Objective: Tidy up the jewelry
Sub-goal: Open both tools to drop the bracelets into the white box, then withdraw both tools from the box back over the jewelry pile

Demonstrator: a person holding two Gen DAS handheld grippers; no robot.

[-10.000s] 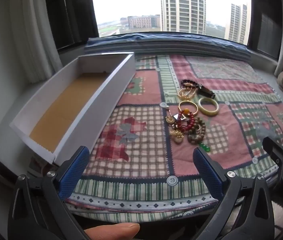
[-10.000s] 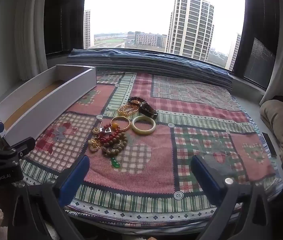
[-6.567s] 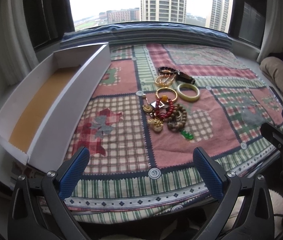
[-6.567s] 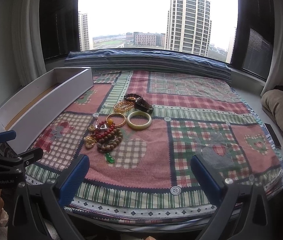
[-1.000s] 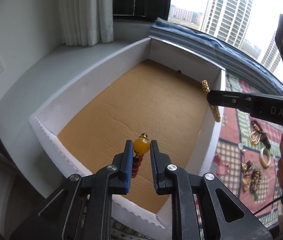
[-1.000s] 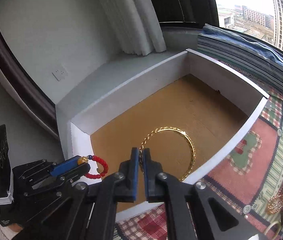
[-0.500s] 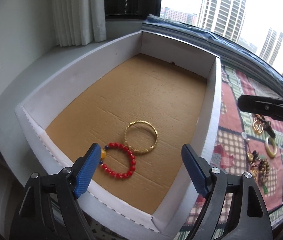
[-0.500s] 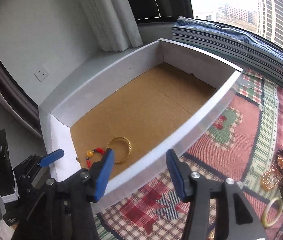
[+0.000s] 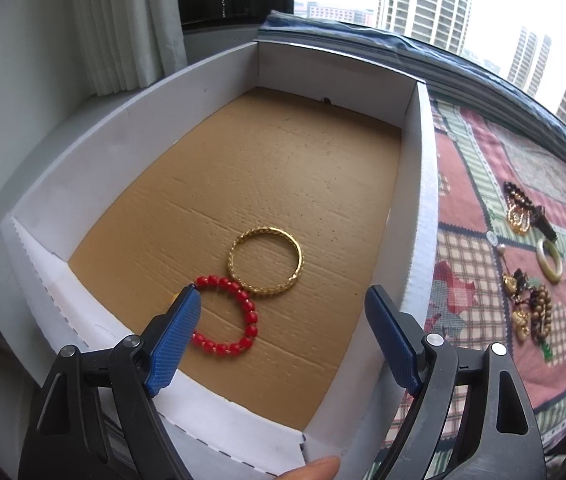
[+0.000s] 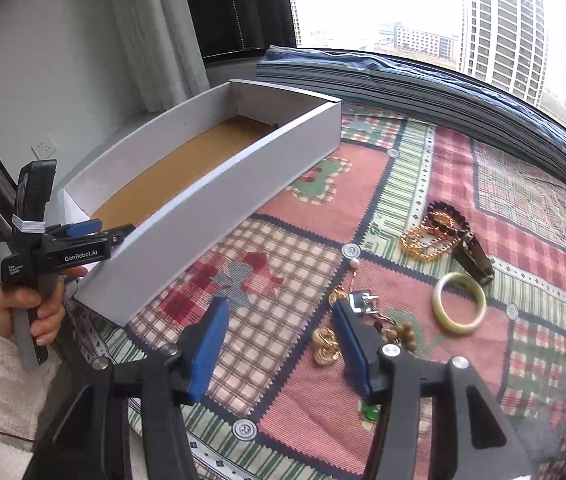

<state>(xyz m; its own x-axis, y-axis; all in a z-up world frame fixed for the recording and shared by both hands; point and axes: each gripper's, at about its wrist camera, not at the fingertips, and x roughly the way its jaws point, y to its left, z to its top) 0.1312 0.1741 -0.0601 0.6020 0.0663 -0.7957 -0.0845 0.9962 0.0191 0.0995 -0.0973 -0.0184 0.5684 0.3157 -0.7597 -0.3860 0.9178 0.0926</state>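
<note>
My left tongs (image 9: 283, 316) hang wide apart and empty over the white cardboard box (image 9: 423, 184); one pad hides part of the red bead bracelet (image 9: 225, 314), which touches the woven gold bangle (image 9: 265, 260) on the brown floor. My right tongs (image 10: 279, 340), half spread and empty, cover some jewelry (image 10: 395, 332) on the patchwork quilt (image 10: 283, 248).

We hold our left gripper (image 9: 279, 324) tilted downward, fingers spread wide and empty; our right gripper (image 10: 279, 340) angles down too, fingers parted, gripping nothing.
</note>
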